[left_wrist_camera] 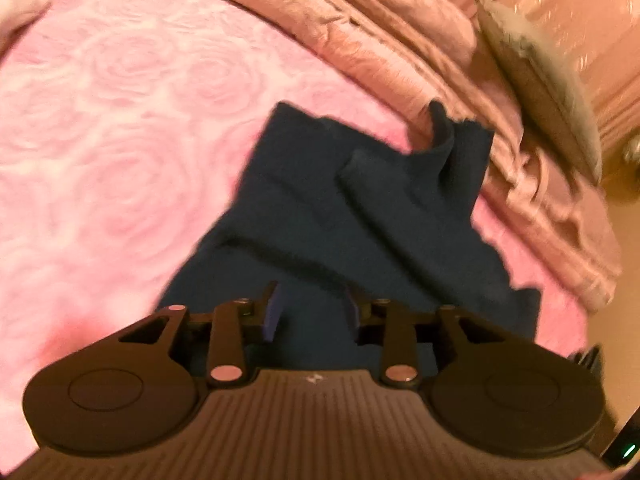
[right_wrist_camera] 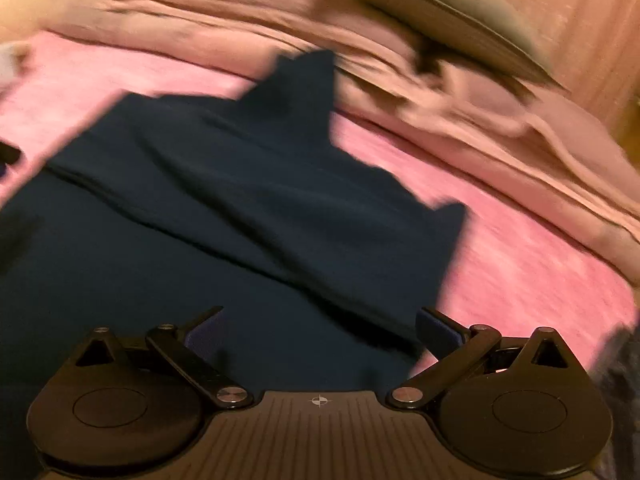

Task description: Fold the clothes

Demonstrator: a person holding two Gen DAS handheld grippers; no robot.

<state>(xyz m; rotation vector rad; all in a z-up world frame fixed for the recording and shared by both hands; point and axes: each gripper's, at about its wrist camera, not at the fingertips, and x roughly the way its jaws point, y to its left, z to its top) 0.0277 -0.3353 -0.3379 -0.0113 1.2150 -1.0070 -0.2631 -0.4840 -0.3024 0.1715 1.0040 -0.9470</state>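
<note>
Both your left claw point(left_wrist_camera: 312, 312) and right claw point(right_wrist_camera: 320, 332) are spread and empty, so the rumpled navy garment point(left_wrist_camera: 360, 216) at frame center may fold crooked.

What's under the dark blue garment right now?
The dark blue garment lies on the pink rose-patterned bedspread, which shows on all its visible sides. Its far corner rides up against the folded peach blanket. Anything beneath the cloth itself is covered.
</note>
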